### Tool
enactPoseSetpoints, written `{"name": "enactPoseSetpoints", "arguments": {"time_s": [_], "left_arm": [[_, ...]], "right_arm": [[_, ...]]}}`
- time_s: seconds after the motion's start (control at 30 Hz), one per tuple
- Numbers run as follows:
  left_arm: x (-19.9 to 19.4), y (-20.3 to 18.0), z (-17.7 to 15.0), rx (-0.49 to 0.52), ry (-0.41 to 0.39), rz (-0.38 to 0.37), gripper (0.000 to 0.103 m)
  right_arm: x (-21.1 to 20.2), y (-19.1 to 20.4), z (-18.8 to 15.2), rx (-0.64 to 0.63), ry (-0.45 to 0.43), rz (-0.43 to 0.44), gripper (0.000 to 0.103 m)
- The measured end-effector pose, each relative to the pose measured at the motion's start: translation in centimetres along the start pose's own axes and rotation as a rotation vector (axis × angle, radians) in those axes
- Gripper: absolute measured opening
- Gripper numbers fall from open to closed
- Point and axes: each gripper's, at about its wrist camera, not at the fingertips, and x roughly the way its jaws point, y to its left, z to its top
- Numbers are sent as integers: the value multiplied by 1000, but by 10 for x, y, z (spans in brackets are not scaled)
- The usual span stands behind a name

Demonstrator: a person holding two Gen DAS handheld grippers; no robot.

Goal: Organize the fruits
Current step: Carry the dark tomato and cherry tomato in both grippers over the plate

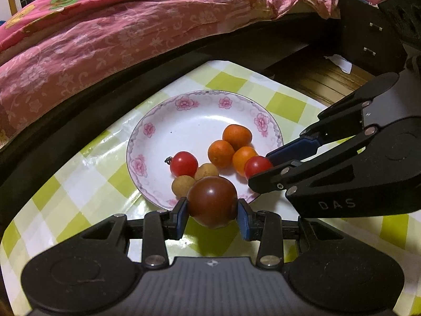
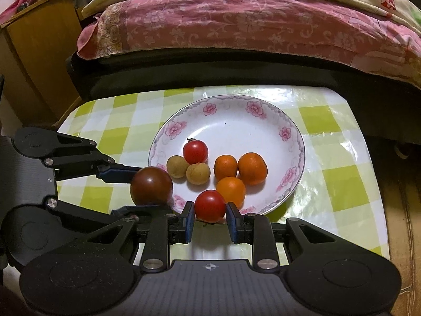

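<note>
The left gripper (image 1: 212,206) has its blue pads pressed on both sides of a big dark tomato (image 1: 212,201), so it's clamped on it, held right at the near rim of the plate (image 1: 200,110). From the left view the tomato blocks part of the rim and half covers one of the two longans (image 1: 183,185). Whether it sits above the rim or just outside it is hard to call; in the right view it looks to be over the plate's left edge.

The right gripper (image 2: 210,217) has a small red tomato (image 2: 210,206) between its pads, which sit right at its sides. It looks like a grip, though on the right side I can't rule out a sliver of gap. That tomato is at the near rim too and hides a bit of the plate edge behind it.

Inside the plate: another red tomato (image 2: 195,152) with a stem, two longans touching each other, and three oranges (image 2: 252,168) bunched together. All of it is crowded in the near half. The far half of the plate is bare white.

The plate sits on a green-checked cloth (image 2: 342,179) with open cloth to its right and some to its left. The table's far edge runs close to a dark bed frame under a pink bedsheet (image 2: 236,21), so not much room back there. Both grippers' bodies fill the bottom of each view and hide the near table edge.
</note>
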Motion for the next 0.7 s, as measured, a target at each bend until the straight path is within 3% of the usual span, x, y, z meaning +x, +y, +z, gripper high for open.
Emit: {"name": "enactPoseSetpoints", "arguments": {"time_s": [0.7], "left_arm": [[26, 4, 8, 1, 5, 58, 46]], "right_arm": [[19, -6, 11, 19, -23, -27, 23]]}}
